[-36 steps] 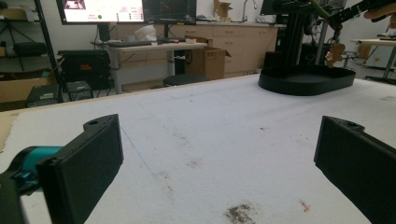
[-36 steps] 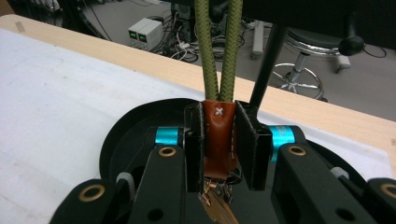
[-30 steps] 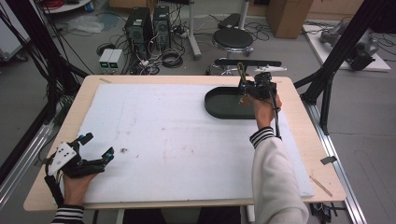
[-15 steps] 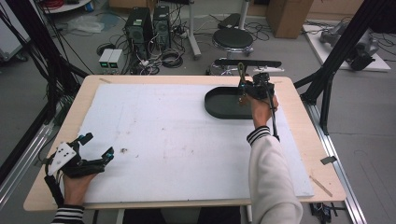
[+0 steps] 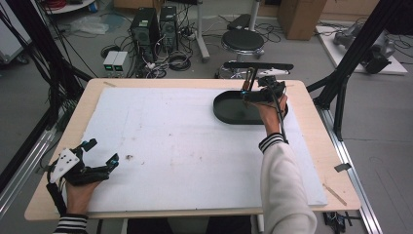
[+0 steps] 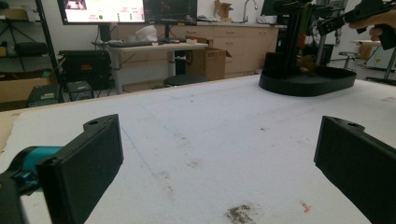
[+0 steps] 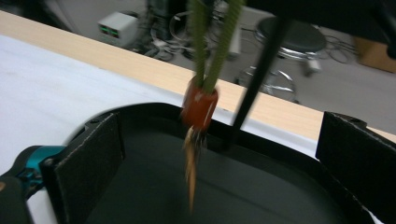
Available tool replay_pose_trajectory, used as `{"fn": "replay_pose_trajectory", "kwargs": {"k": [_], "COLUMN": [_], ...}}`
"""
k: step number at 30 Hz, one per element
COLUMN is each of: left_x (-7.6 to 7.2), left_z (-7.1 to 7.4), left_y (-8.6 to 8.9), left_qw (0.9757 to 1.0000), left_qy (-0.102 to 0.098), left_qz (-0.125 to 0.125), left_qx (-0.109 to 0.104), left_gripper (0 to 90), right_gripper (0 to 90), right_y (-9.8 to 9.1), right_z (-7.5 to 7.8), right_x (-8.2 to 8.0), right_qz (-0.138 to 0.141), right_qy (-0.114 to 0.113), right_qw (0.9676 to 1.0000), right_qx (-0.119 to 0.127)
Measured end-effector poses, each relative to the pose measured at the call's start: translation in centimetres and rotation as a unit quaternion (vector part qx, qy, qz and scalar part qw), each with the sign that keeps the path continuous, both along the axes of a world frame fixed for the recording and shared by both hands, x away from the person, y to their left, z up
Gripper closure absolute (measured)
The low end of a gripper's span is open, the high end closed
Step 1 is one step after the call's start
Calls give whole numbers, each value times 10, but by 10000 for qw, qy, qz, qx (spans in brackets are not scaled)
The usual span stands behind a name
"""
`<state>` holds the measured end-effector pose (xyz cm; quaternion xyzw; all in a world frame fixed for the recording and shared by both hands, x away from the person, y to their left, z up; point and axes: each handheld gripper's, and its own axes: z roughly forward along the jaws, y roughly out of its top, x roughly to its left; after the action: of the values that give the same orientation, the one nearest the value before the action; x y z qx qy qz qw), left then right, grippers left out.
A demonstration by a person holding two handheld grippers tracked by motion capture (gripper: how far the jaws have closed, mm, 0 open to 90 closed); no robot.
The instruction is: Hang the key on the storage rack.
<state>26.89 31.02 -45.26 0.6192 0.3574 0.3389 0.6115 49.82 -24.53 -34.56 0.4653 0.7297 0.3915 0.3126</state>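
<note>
Brush [image 7: 198, 112] hangs dead ahead of the right gripper [image 7: 219, 154], between its jaws but not touched by them: jaws spread wide, nothing held. Green stem on top, red collar, tan bristles pointing down over the black tray [image 7: 140, 196], prob hung that way so drips land in the tray. Thin black rod [image 7: 254, 79] just beyond the brush, part of the stand [image 5: 258, 66] at the tray's far edge; that rod is what could get in the way if the jaws close on the brush. From above, right gripper [image 5: 265, 92] sits over the tray's far side. Left gripper [image 5: 100, 156] rests well apart from all that at the near left corner of the white mat [image 5: 185, 141], jaws wide apart too, empty, bare stained mat ahead of it, tray [image 6: 308, 81] far off to its right. Looks parked, out of the way.
</note>
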Motion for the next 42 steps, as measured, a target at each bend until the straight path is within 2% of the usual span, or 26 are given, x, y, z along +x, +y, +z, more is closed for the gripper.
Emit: {"fn": "replay_pose_trajectory", "kwargs": {"k": [3, 7, 8, 12, 17, 18, 21, 24, 27, 29, 31, 32, 37, 39, 41, 42], "left_x": [-1, 0, 0, -1, 0, 0, 0, 0, 0, 0, 0, 0, -1, -1, -1, -1], "left_z": [0, 0, 0, 0, 0, 0, 0, 0, 0, 0, 0, 0, 0, 0, 0, 0], "left_y": [0, 0, 0, -1, -1, -1, -1, -2, -2, -2, -2, -2, -2, -2, -2, -2], "left_qw": [10000, 10000, 10000, 10000, 10000, 10000, 10000, 10000, 10000, 10000, 10000, 9999, 9999, 9999, 9999, 9999], "left_qy": [-19, -2, -7, -32, -15, -23, -9, -18, -13, -20, -22, -24, -47, -46, -48, -47], "left_qz": [12, -1, 3, 8, 4, 0, 4, 4, 0, -3, -7, -9, -5, -8, -20, -23], "left_qx": [10, 8, 13, 66, 59, 78, 60, 69, 80, 85, 97, 104, 102, 100, 97, 99], "left_gripper": [17, 17, 17, 17, 17, 17, 17, 17, 17, 17, 17, 17, 17, 17, 17, 17], "right_gripper": [3, 3, 3, 3, 3, 3, 3, 3, 3, 3, 3, 3, 3, 3, 3, 3], "right_y": [-3, -11, -15, -35, -61, -64, -73, -79, -82, -82, -84, -84, -80, -78, -75, -75], "right_z": [9, 21, 23, 21, -1, -6, -22, -37, -50, -60, -69, -73, -88, -94, -97, -98], "right_x": [-11, -36, -43, -76, -116, -121, -138, -150, -162, -170, -176, -179, -189, -191, -191, -190], "right_qz": [326, 727, 788, 1041, 1351, 1374, 1461, 1470, 1475, 1390, 1338, 1335, 1383, 1415, 1354, 1319], "right_qy": [-126, -289, -388, -648, -940, -903, -1107, -1167, -1348, -1430, -1640, -1638, -1864, -1875, -1788, -1844], "right_qw": [9988, 9959, 9949, 9896, 9813, 9813, 9771, 9742, 9703, 9698, 9664, 9654, 9600, 9599, 9644, 9633], "right_qx": [350, 448, 497, 749, 1001, 1002, 1080, 1256, 1362, 1402, 1457, 1527, 1565, 1533, 1402, 1437]}}
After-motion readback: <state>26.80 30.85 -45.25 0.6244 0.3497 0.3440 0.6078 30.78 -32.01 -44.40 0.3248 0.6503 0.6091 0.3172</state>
